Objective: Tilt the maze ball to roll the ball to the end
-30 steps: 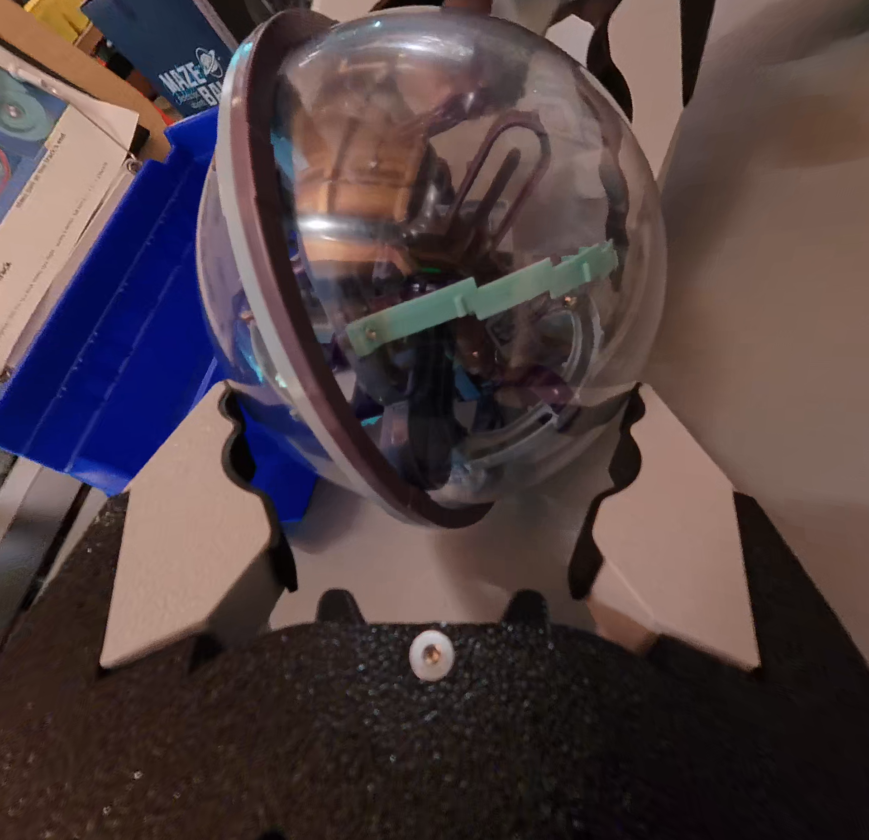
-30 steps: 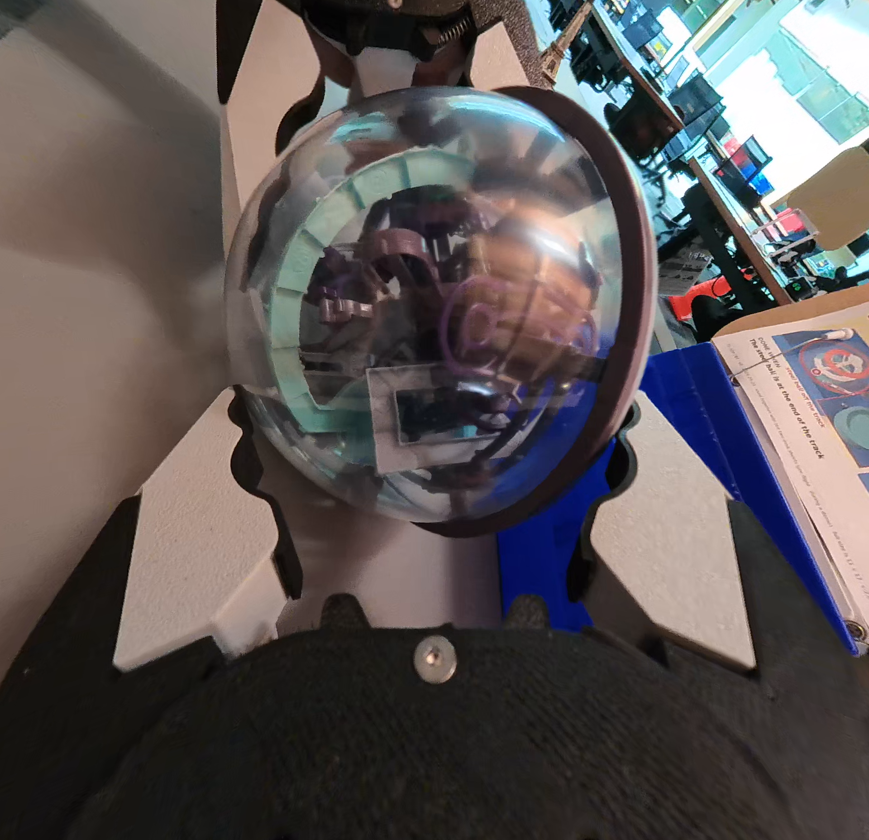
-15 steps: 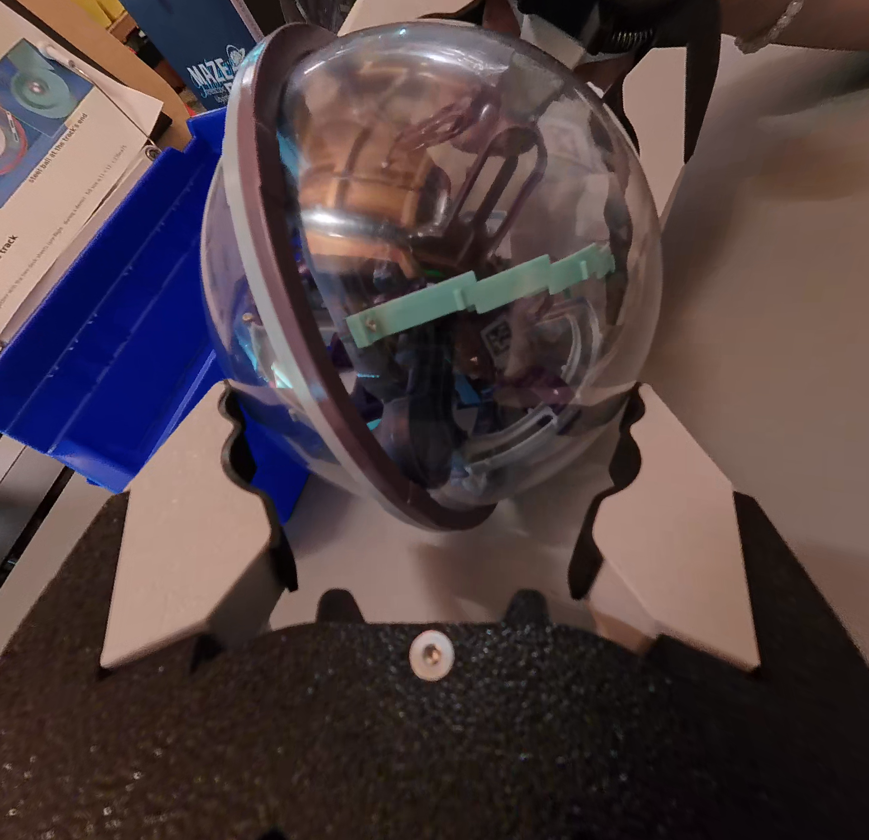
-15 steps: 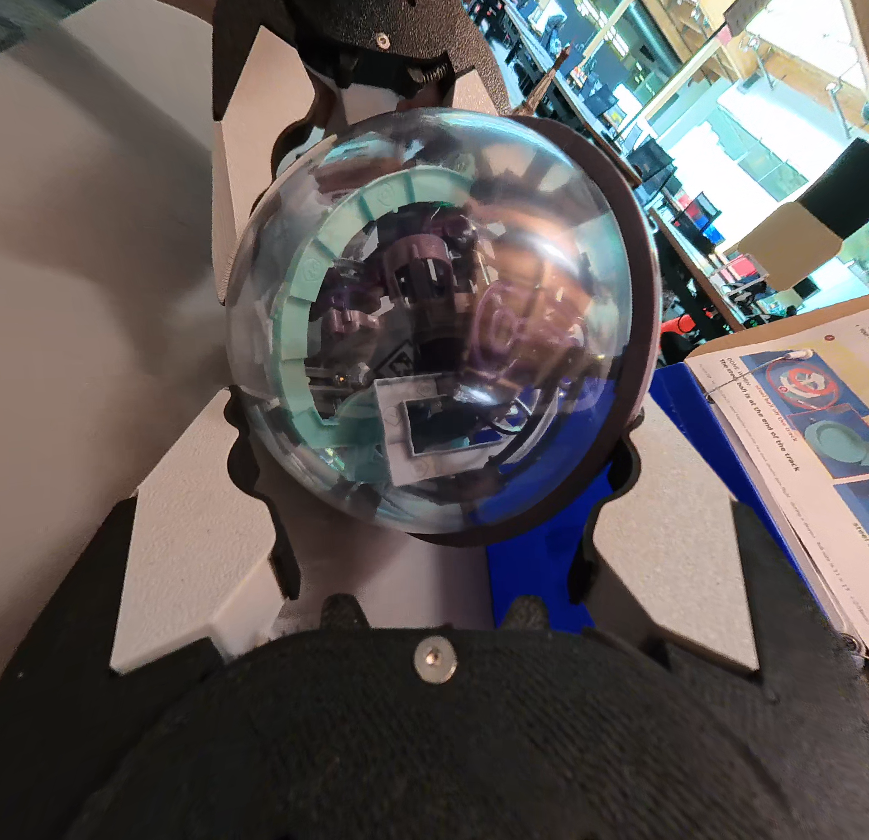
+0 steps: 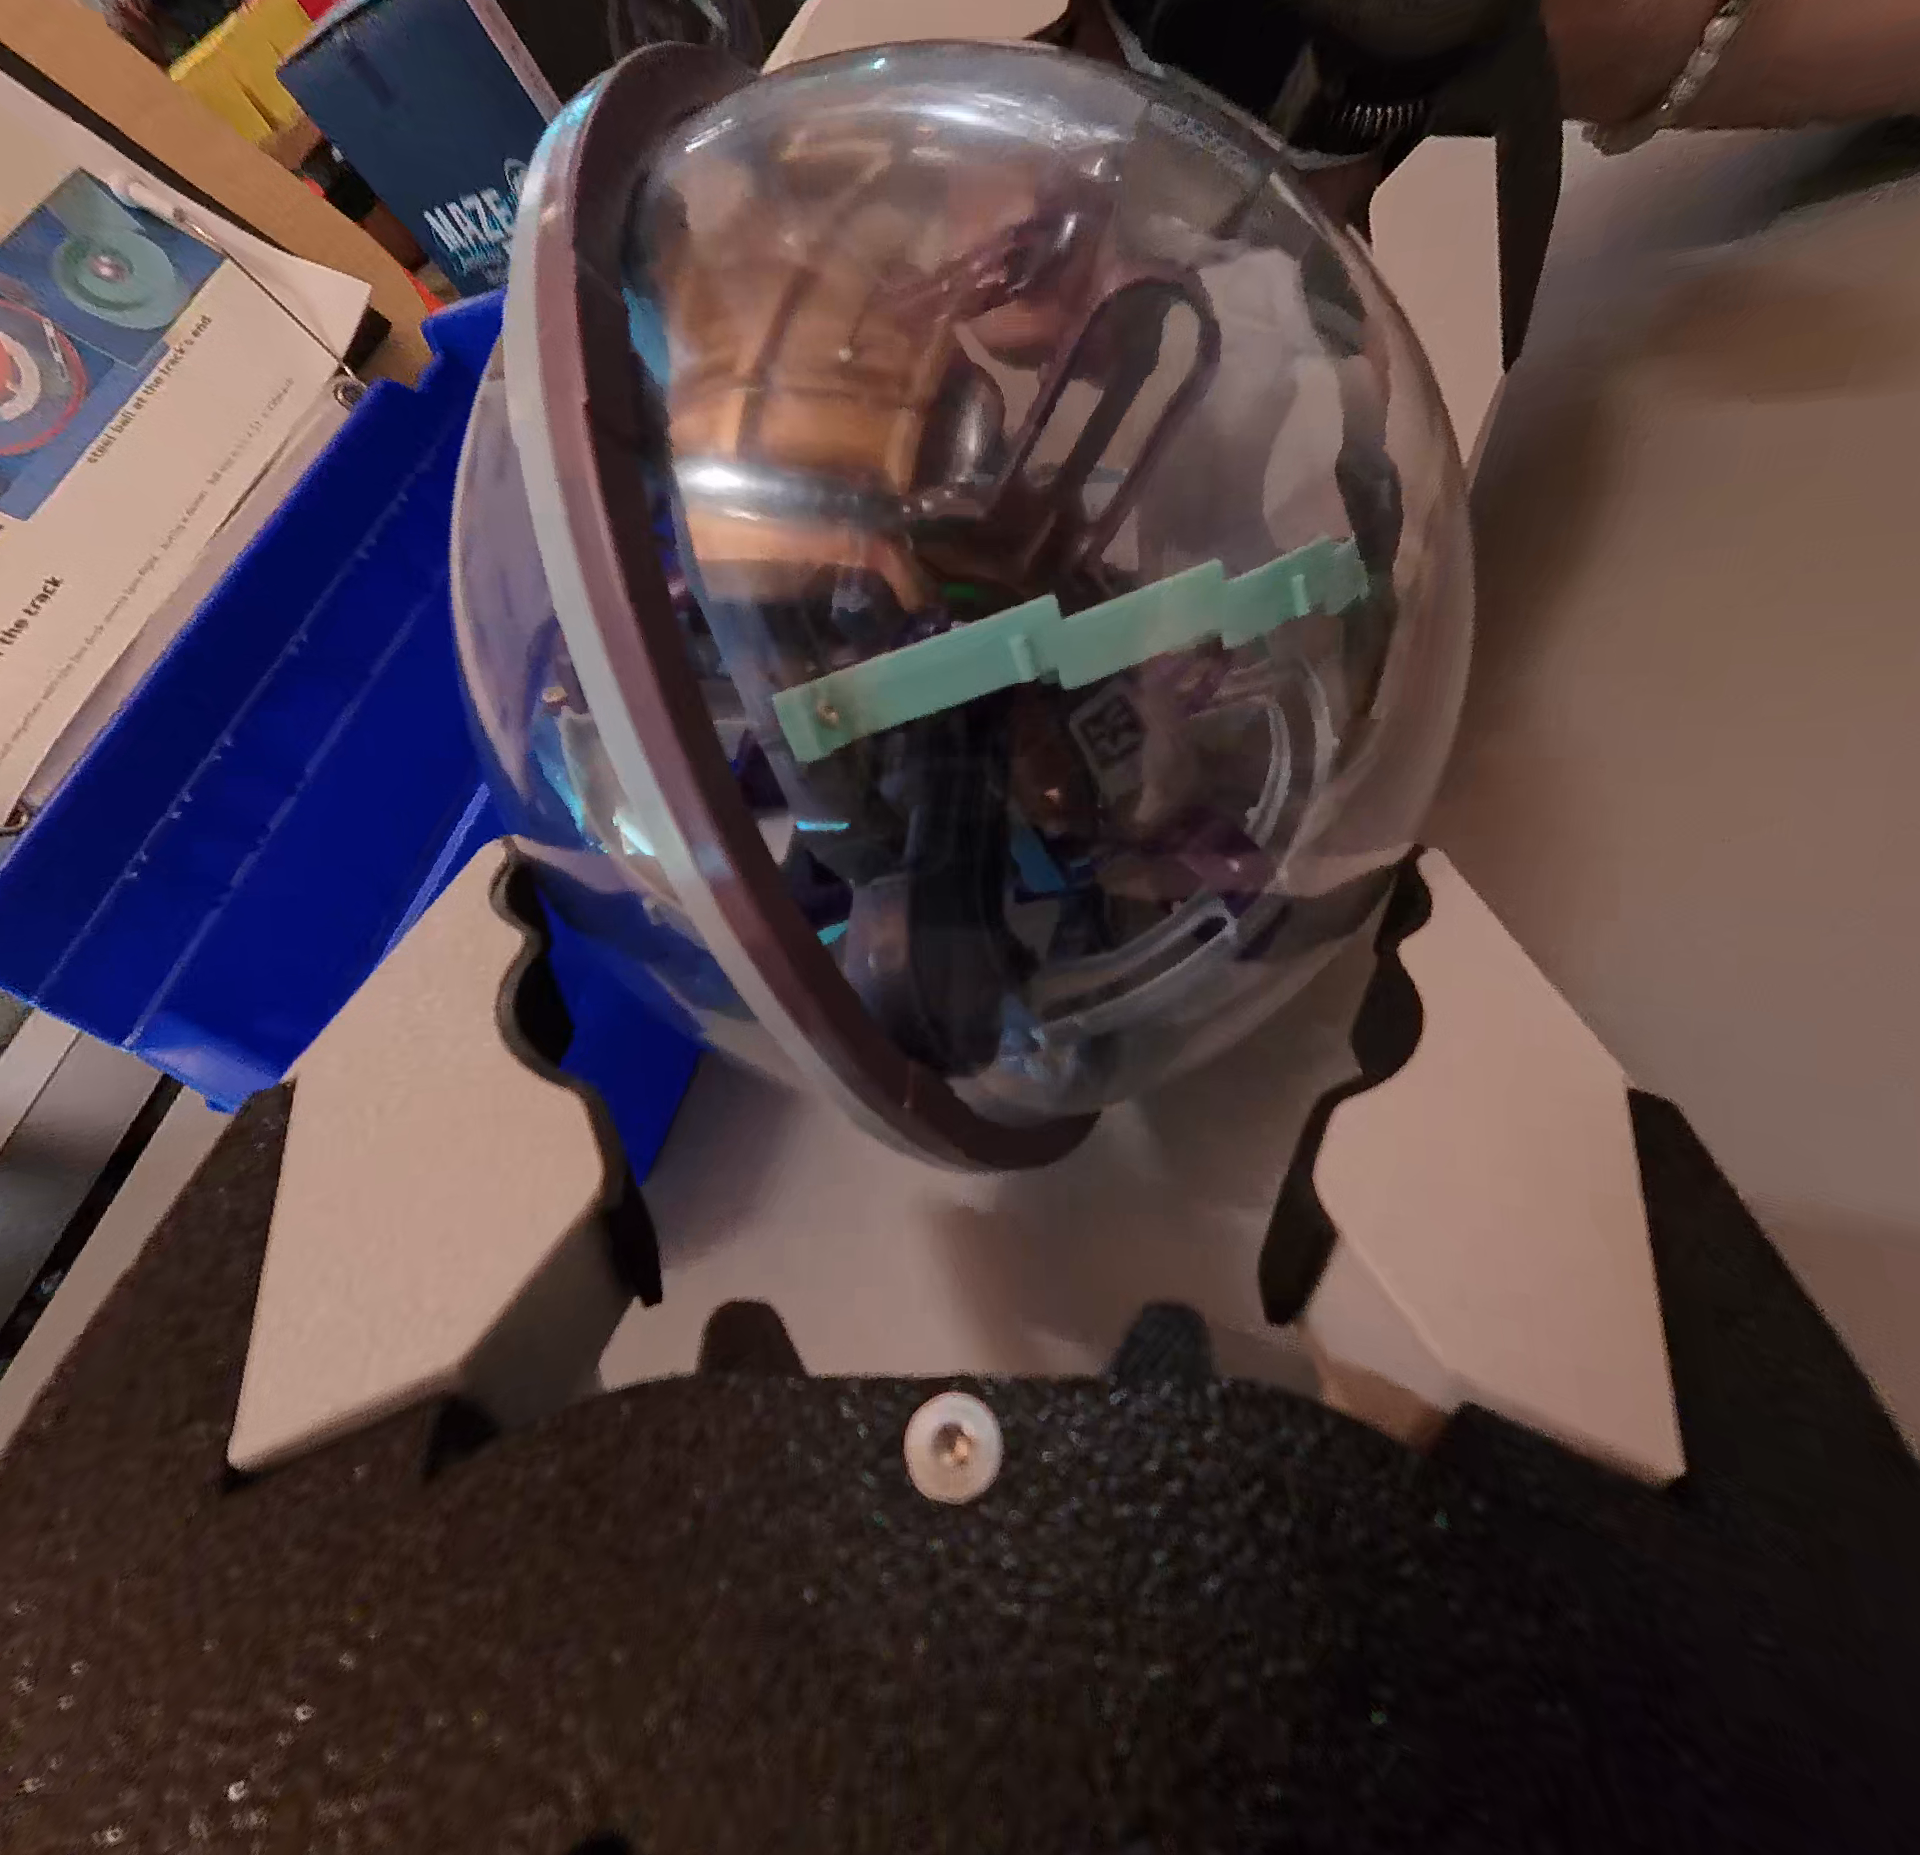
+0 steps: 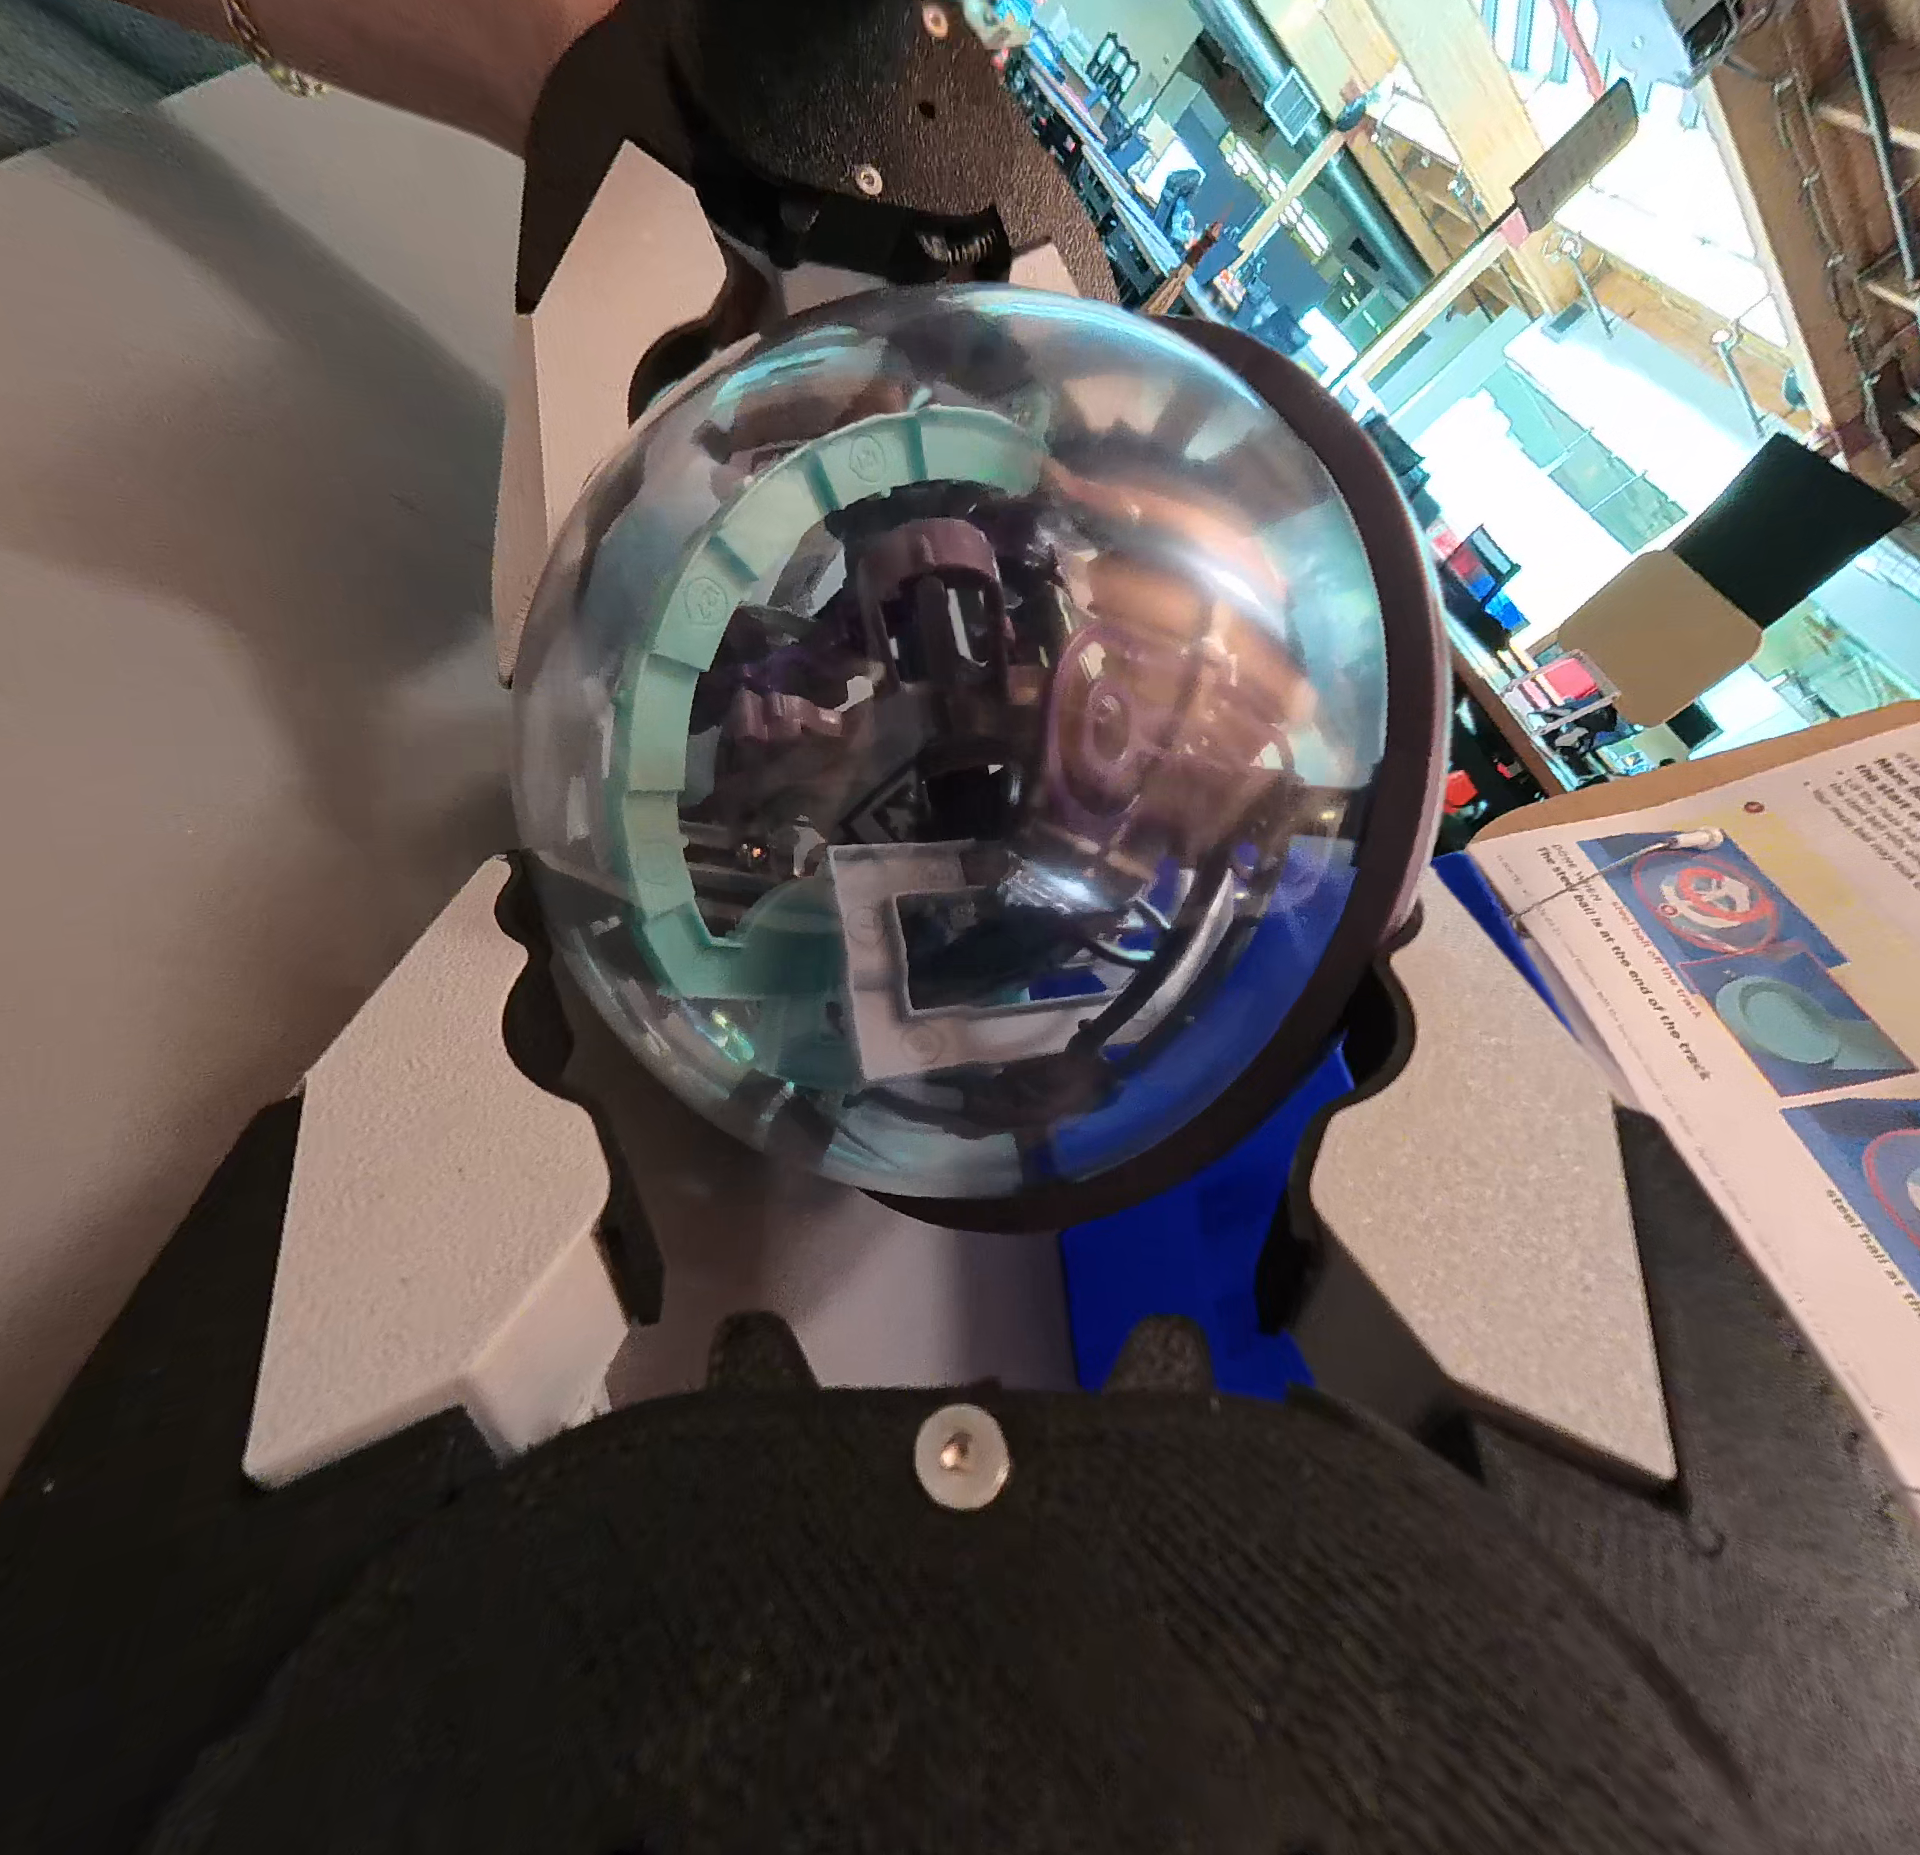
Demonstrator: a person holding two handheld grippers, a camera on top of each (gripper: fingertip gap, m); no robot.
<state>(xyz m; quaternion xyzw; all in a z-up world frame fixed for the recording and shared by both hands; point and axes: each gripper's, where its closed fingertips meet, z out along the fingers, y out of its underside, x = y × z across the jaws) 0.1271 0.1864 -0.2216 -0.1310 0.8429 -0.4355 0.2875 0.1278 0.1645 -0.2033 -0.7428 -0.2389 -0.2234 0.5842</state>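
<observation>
The maze ball (image 5: 966,600) is a clear sphere with a dark equator band and teal, purple and grey tracks inside. It is held in the air between my two grippers, which face each other. My left gripper (image 5: 956,870) is shut on its near side, with fingers (image 5: 436,1078) on either flank. My right gripper (image 6: 956,932) is shut on the opposite side of the ball (image 6: 966,766). Each gripper shows past the ball in the other's view, the right (image 5: 1299,39) and the left (image 6: 831,143). I cannot pick out the small steel ball with certainty.
A blue plastic bin (image 5: 239,766) sits beside and below the ball, also in the right wrist view (image 6: 1174,1286). A printed instruction sheet (image 5: 125,455) on cardboard lies behind it, with a dark blue box (image 5: 416,143) farther back. A grey tabletop (image 5: 1714,662) is underneath. A person's wrist (image 6: 364,18) holds the left gripper.
Both grippers have tipped upward together with the ball still held. The right wrist view now shows more of the room and the left gripper. The teal ring sits slightly turned.
</observation>
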